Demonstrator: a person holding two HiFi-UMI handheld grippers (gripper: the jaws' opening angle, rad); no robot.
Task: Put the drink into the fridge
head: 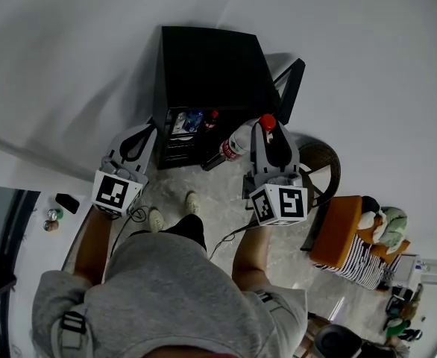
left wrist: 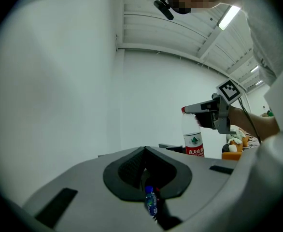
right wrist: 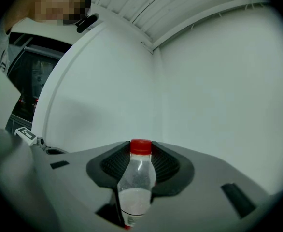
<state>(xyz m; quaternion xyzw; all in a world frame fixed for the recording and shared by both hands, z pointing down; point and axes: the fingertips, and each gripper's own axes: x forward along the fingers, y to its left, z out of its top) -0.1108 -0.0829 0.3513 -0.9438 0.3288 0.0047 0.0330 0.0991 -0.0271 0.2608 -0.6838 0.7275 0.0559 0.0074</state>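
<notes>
The drink is a clear water bottle [head: 233, 146] with a red cap and a red label. My right gripper [head: 267, 130] is shut on its upper body, with the cap at the fingertips. In the right gripper view the bottle [right wrist: 136, 182] stands upright between the jaws of the right gripper [right wrist: 140, 154]. The black fridge [head: 203, 66] stands just ahead with its door [head: 291, 88] swung open to the right. Several small bottles [head: 194, 120] sit on its upper shelf. My left gripper [head: 145, 130] hangs left of the opening, fingertips together and empty. The left gripper [left wrist: 144, 151] view shows the held bottle [left wrist: 193, 140].
The person's white shoes [head: 156, 218] stand on the pale floor in front of the fridge. A round dark stool [head: 321, 164] and an orange seat [head: 336, 233] with soft toys are at the right. Small items [head: 65, 202] lie by the left wall.
</notes>
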